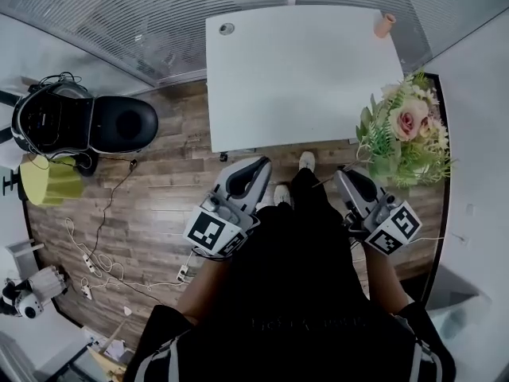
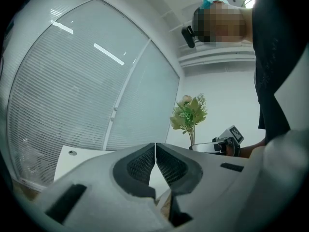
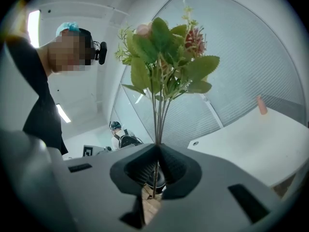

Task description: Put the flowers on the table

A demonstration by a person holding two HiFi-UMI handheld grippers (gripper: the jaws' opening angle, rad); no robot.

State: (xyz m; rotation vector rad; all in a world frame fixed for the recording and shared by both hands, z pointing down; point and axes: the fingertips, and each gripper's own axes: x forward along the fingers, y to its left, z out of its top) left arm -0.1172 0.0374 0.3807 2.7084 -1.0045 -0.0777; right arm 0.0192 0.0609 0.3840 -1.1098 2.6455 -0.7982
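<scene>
While the person stands on the wood floor just short of the white bench (image 1: 302,70), the left gripper (image 2: 155,149) sits at the left with its jaws pressed together on nothing. Further right, the right gripper (image 3: 157,151) is closed on the thin green stems (image 3: 158,115) of the flowers (image 3: 164,57), a bunch of pink blooms and broad leaves. The bunch is in the air near the bench's near right corner and does not rest on the top. A small pink cup (image 1: 385,25) stands at the far right corner of the bench.

The bunch looks light but top-heavy. The stems are slender and may swivel between the pads if it is swung, and the blooms and leaves would probably crush. The stems low down, where the gripper now has them, are the sensible place to hold.

Its long axis runs along the stems. It stands close to upright, with the heads up and away from the gripper and the cut ends below the jaws
</scene>
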